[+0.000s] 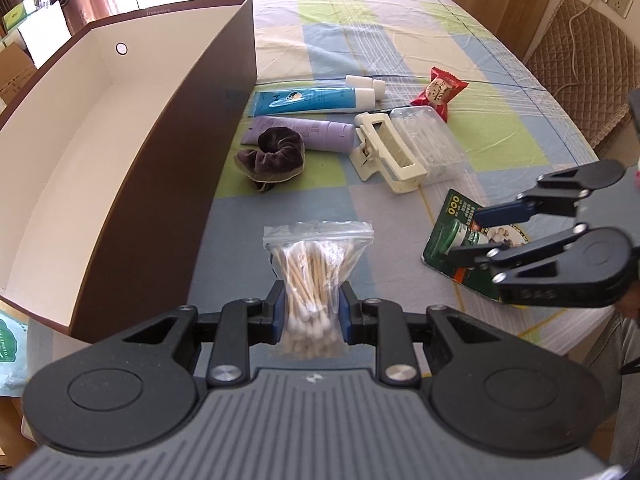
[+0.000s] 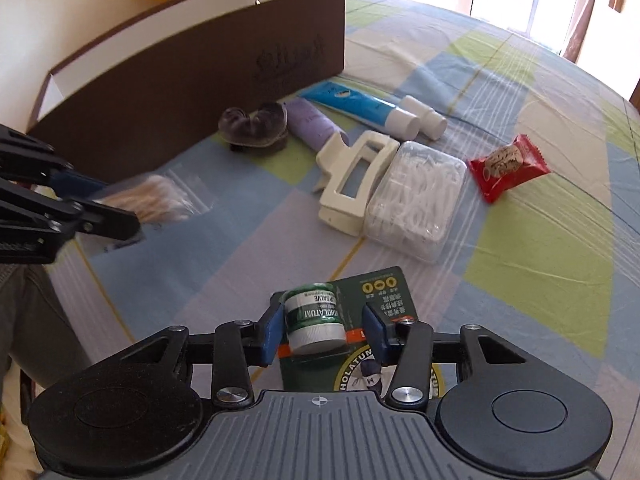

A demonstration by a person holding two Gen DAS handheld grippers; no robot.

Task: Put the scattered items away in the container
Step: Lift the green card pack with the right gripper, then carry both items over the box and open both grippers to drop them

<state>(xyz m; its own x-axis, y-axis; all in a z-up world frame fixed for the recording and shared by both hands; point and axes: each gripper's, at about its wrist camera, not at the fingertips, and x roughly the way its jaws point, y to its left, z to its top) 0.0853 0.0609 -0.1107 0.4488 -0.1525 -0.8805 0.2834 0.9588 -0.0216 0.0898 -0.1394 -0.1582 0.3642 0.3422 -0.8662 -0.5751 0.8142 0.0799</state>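
- Honestly, my left gripper (image 1: 312, 312) is clamped on the cotton swab bag (image 1: 316, 280) near the table's front edge, beside the box (image 1: 168, 184): light, floppy, slippery.
- My right gripper (image 2: 322, 330) straddles the salve jar (image 2: 316, 316), not closed; I'd pinch its rigid sides.

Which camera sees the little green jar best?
The right wrist view. The green jar sits close up between the open right gripper fingers, with its label readable, on its green card. In the left wrist view the jar is small, off to the side and partly hidden by that gripper.
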